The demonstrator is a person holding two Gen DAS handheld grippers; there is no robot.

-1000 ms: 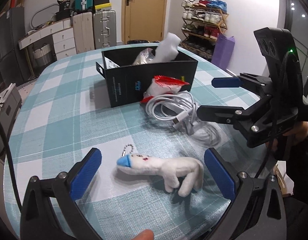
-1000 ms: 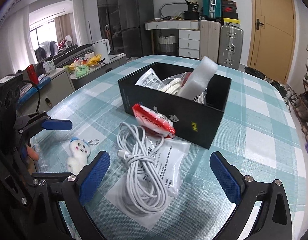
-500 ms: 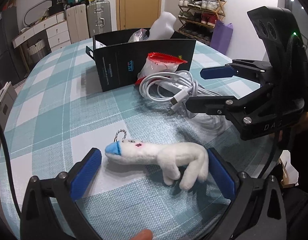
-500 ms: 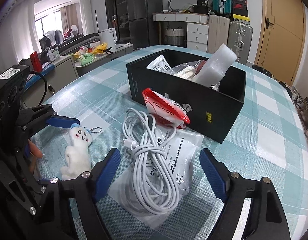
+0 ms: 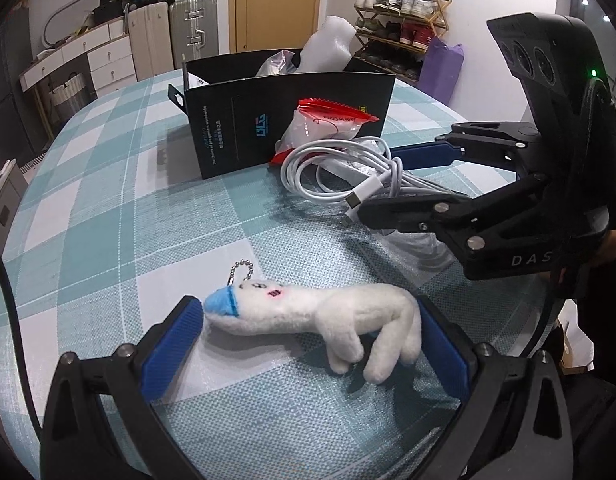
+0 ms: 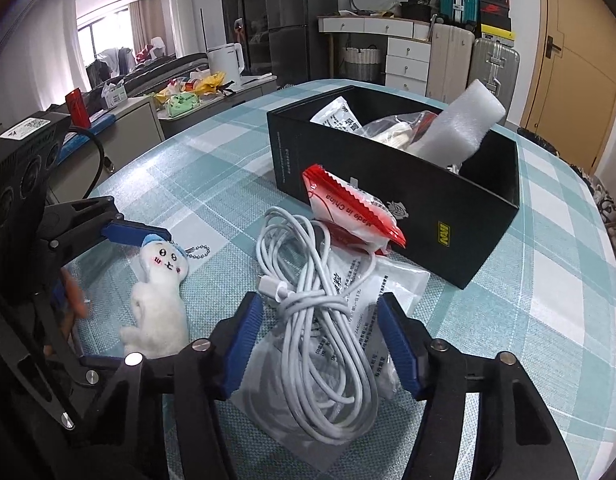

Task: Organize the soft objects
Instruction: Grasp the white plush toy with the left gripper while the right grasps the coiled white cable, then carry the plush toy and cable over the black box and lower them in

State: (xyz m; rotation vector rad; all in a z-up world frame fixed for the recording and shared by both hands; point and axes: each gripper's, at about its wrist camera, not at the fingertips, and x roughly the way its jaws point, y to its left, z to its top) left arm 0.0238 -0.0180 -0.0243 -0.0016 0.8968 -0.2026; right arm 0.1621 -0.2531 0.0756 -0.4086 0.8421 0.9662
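White plush toy [image 5: 308,316] lies on the checked counter [image 5: 108,216] at 6 o'clock, between the pads of your left gripper [image 5: 308,344], which touch its head and legs without squeezing. Your right gripper [image 6: 325,344] is spread around the white cable bundle [image 6: 315,308]. At 12 o'clock stands the black box [image 6: 427,196], a red-edged packet [image 6: 347,208] leaning on it.

I see a wooden door [image 5: 276,4] in a white wall, 2 suitcases [image 5: 172,32] beside white drawers [image 5: 104,56], a shoe rack [image 5: 403,4], a dark fridge [image 6: 300,20], and a daylit window [image 6: 104,36].
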